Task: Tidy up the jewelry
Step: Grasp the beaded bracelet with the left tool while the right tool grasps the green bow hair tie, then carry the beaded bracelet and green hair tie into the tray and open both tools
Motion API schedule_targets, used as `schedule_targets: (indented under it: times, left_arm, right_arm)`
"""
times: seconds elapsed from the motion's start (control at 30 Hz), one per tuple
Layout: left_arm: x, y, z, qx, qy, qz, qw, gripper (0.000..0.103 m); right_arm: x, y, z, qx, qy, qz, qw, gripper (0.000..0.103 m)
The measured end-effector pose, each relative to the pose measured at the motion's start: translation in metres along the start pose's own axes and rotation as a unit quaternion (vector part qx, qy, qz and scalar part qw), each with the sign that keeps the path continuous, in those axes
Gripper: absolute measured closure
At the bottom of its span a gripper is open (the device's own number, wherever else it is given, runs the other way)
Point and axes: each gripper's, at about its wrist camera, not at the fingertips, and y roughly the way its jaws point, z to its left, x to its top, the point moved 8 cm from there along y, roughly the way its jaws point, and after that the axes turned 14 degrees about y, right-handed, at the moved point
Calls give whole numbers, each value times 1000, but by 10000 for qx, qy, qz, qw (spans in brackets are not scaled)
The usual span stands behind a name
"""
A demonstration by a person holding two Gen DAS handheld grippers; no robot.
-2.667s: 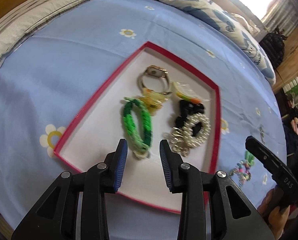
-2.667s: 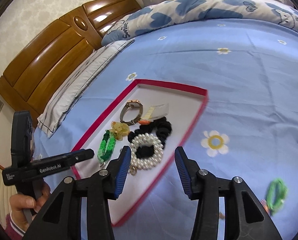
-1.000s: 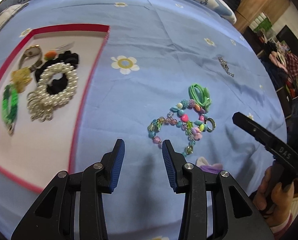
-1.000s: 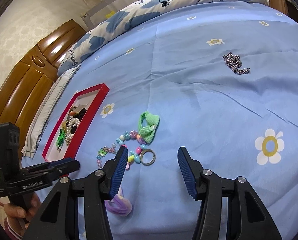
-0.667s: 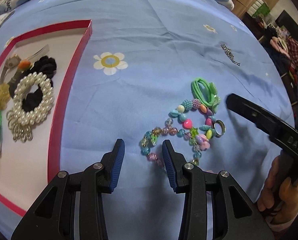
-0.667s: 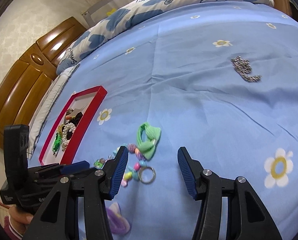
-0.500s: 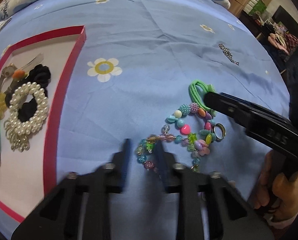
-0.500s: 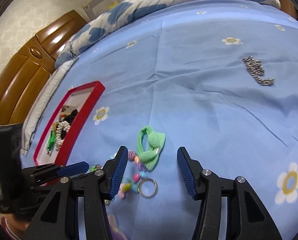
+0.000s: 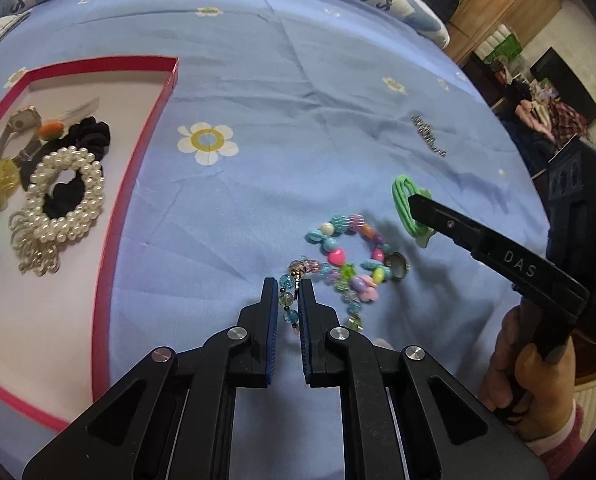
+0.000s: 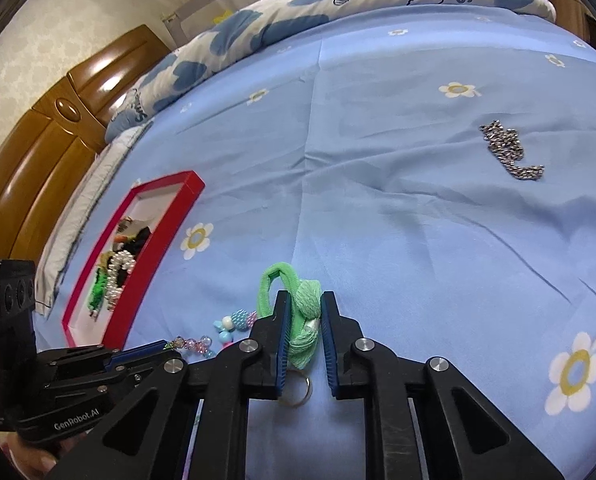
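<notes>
My left gripper point(image 9: 289, 289) is shut on one end of a colourful bead bracelet point(image 9: 338, 248) lying on the blue bedsheet. My right gripper point(image 10: 302, 305) is closed around a green hair tie point(image 10: 304, 304), which also shows in the left wrist view point(image 9: 402, 196). A metal ring point(image 10: 295, 390) lies under the right gripper. A red-rimmed white tray point(image 9: 165, 88) at the left holds a pearl bracelet point(image 9: 63, 196), black scrunchie, watch and green band. A silver chain point(image 10: 508, 154) lies far right.
A blue-and-white pillow point(image 10: 338, 4) and wooden headboard point(image 10: 37, 152) stand beyond the tray. The bed edge and room furniture point(image 9: 498, 20) lie at the far right of the left wrist view. The sheet has printed flowers point(image 9: 206, 142).
Both grippers moved from over the tray to the loose pile on the sheet. The left closed on the bead bracelet and the right closed on the green hair tie.
</notes>
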Motion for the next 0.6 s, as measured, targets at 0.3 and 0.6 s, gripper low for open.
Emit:
schedule_targets:
  times: [0.3,0.6]
  left_arm:
    - [2,-40,-5,1,-76,-410,9991,95]
    - [-2,-69,5,74,-224,-677,9974,95]
  right_arm:
    - [-10,-24,11,244,92,-47,9996,88]
    - [-24,-32,43,502,-116,32,9987,88]
